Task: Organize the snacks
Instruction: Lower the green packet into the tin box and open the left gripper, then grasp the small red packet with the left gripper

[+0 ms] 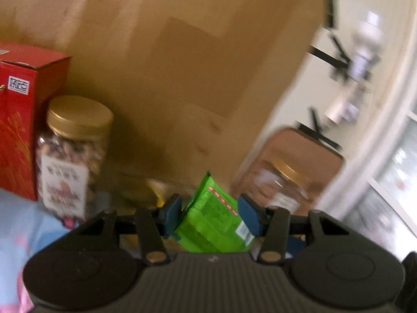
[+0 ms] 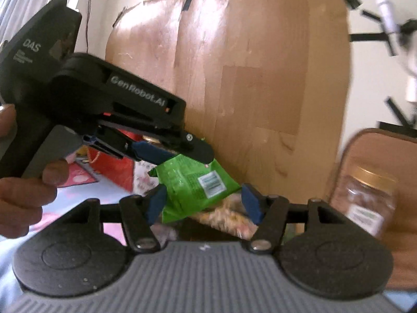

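Observation:
My left gripper (image 1: 211,214) is shut on a green snack packet (image 1: 213,221) and holds it up in front of a tall cardboard box (image 1: 195,65). The right wrist view shows the left gripper (image 2: 179,154) from the side, pinching the top of that green packet (image 2: 192,185). My right gripper (image 2: 204,203) is open, its blue pads either side of the packet's lower part without closing on it. A pale snack bag (image 2: 229,219) lies below it.
A red carton (image 1: 23,114) and a gold-lidded nut jar (image 1: 73,154) stand at the left on a pale blue patterned cloth (image 1: 15,224). Another gold-lidded jar (image 1: 284,185) stands at the right by a brown chair back (image 2: 385,151).

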Demonstrator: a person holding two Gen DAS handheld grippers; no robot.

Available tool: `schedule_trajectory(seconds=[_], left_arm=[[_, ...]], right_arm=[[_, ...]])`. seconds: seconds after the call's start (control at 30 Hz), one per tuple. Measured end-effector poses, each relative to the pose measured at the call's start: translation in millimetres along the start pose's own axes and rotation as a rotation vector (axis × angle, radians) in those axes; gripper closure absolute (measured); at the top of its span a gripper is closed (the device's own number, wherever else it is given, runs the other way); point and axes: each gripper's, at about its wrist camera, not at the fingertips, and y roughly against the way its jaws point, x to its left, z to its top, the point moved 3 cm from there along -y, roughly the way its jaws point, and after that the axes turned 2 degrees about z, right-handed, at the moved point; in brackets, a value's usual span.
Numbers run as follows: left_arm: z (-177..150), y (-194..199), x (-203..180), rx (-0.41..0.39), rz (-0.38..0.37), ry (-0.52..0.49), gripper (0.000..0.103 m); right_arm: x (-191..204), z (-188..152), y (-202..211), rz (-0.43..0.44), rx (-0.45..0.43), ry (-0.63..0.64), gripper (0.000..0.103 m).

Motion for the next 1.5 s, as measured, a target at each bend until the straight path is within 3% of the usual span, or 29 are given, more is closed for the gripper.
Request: schedule_trajectory(seconds=[0.13,0.27,0.4,0.5,0.6,0.67,0.77,0.97,1.03,1.1,1.2,1.27,1.37,1.5], left_arm=[[11,-29,20,0.002,0.065,0.017,0.054],[5,-43,24,0.032,0.119,-0.029,0.051],[-5,-15,23,0.023,0.068,-0.018,0.051],[-23,27,21,0.029,0.018,-0.030,0.051],[-54,63,29,0.071,0.014,-0.015,0.051],[-77,80,37,0.104,0.015,0.023,0.051],[-104,101,47,0.137,0.038,0.052,0.051],[-139,118,52,0.194,0.017,0.073,0.051],[-147,114,55,0.211,0.017,0.088,0.056],[-155,106,58,0.252,0.022,0.115,0.078],[-162,110,61,0.240,-0.005,0.159,0.085],[-163,119,61,0.235,-0.016,0.172,0.087],[-161,143,58,0.209,-0.037,0.183,0.088],[-141,157,53,0.148,-0.070,0.184,0.088]], right_arm=[[0,-12,-53,-0.012,0.051,0.020,0.035],[-3,-20,-68,-0.007,0.060,-0.022,0.033],[-2,-14,-40,-0.005,0.040,-0.055,0.034],[-11,-16,-2,0.069,0.058,-0.210,0.034],[-4,-35,26,0.170,0.140,-0.341,0.048],[2,-50,38,0.192,0.203,-0.420,0.061],[10,-69,53,0.238,0.277,-0.574,0.070],[30,-89,76,0.325,0.314,-0.756,0.068],[38,-91,75,0.340,0.337,-0.772,0.068],[49,-93,72,0.346,0.359,-0.763,0.068],[61,-92,63,0.359,0.372,-0.740,0.069],[69,-90,62,0.378,0.366,-0.722,0.086],[78,-87,68,0.408,0.370,-0.700,0.090],[83,-67,78,0.436,0.289,-0.648,0.090]])
